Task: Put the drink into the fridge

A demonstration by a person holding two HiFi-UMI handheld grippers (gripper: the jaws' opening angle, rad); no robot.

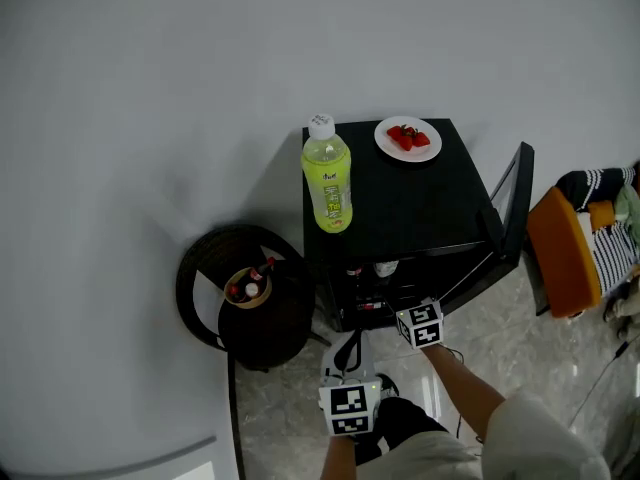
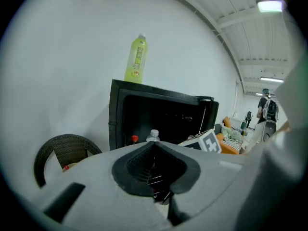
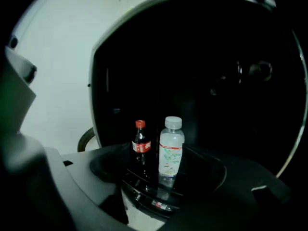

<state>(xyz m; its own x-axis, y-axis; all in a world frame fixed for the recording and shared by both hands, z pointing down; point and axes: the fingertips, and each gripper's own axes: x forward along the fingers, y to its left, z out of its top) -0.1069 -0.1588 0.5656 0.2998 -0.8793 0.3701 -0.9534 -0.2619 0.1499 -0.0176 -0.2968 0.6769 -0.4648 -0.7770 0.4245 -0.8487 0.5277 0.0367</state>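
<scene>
A tall yellow-green drink bottle (image 1: 326,182) with a white cap stands upright on top of the black mini fridge (image 1: 400,203), near its left front corner; it also shows in the left gripper view (image 2: 136,59). The fridge door (image 1: 510,218) hangs open to the right. Inside, on a shelf, stand a small cola bottle (image 3: 141,143) and a clear water bottle (image 3: 171,146). My left gripper (image 1: 346,348) is low in front of the fridge, shut and empty. My right gripper (image 1: 405,313) is at the fridge opening, shut and holding nothing, its jaws just short of the two bottles.
A white plate of strawberries (image 1: 408,138) sits at the back of the fridge top. A dark wicker stool (image 1: 245,298) holding a bowl of small bottles stands left of the fridge. An orange chair (image 1: 565,253) with clothes is at the right. A person (image 2: 266,109) stands far off.
</scene>
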